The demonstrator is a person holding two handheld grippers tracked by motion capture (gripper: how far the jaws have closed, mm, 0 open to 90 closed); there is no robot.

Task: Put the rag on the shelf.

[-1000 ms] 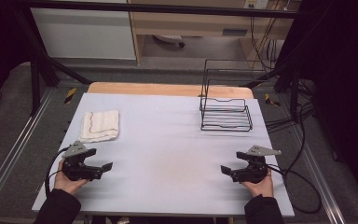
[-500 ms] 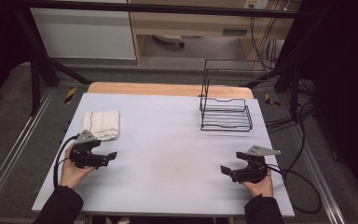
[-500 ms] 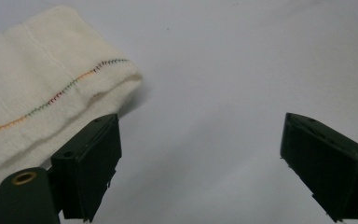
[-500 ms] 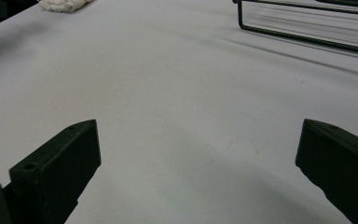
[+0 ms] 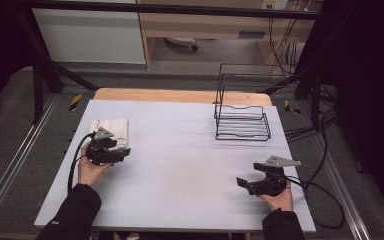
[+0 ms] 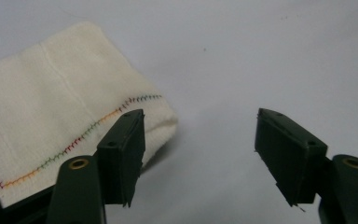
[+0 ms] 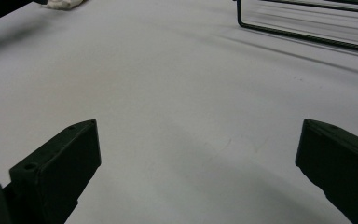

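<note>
A folded white towel [image 5: 112,128] with a coloured stitched hem lies at the table's left. My left gripper [image 5: 123,153] rests at its near edge, pointing right. In the left gripper view the towel's [image 6: 46,112] folded corner sits just behind the left jaw, and bare table shows between the jaws. The left gripper [image 6: 198,122] is open; its jaws have just been closing, with nothing between them. My right gripper [image 5: 242,183] stands open near the front right, over bare table. Its own view shows the right gripper [image 7: 196,158] wide apart and holding nothing.
A black wire rack [image 5: 242,119] stands at the back right; its base wires [image 7: 307,32] cross the top of the right gripper view. The table [image 5: 180,165] has a pale grey mat. Cables trail off the right edge.
My left gripper has moved away from the person up to the towel's near edge, and its jaws stand narrower. The right gripper has stayed still.
</note>
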